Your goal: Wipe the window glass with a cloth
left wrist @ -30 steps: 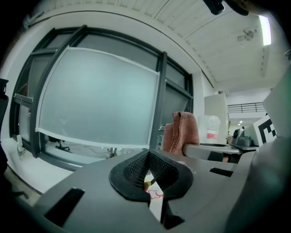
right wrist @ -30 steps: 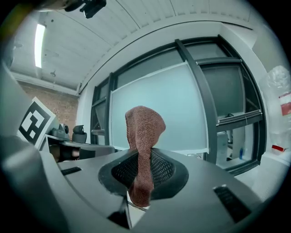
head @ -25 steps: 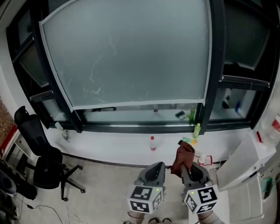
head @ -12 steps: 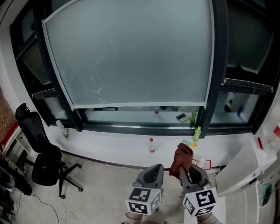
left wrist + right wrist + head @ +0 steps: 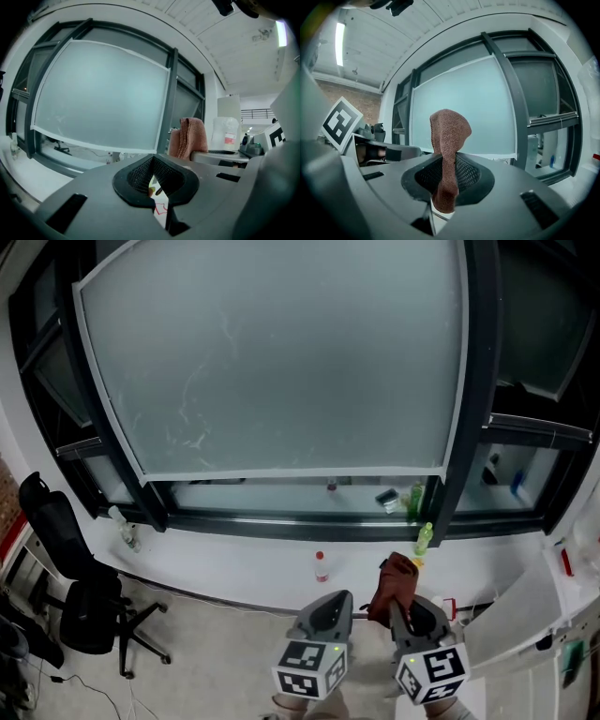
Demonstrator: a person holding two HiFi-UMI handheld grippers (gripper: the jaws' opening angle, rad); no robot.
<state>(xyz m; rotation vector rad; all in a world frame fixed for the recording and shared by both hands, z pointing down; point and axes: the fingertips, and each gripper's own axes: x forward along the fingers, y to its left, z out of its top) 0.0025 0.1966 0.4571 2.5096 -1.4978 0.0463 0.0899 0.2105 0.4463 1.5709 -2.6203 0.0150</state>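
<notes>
Nearest us, our left gripper [image 5: 336, 604] has its jaws drawn together on nothing, and just beside it our right gripper [image 5: 405, 607] pinches the brown cloth [image 5: 395, 579], which stands up from the jaws in a folded peak. Beyond them we see the white sill [image 5: 234, 563] bearing a red-capped bottle [image 5: 322, 566] and a green bottle [image 5: 424, 538], with a black office chair [image 5: 70, 596] off to the left. Farthest, the frosted window glass [image 5: 281, 362] shows faint streaks at its left, and the cloth is well apart from it.

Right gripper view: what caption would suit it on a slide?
Right gripper shut on a reddish-brown cloth, raised toward the frosted window glass ahead.
</notes>
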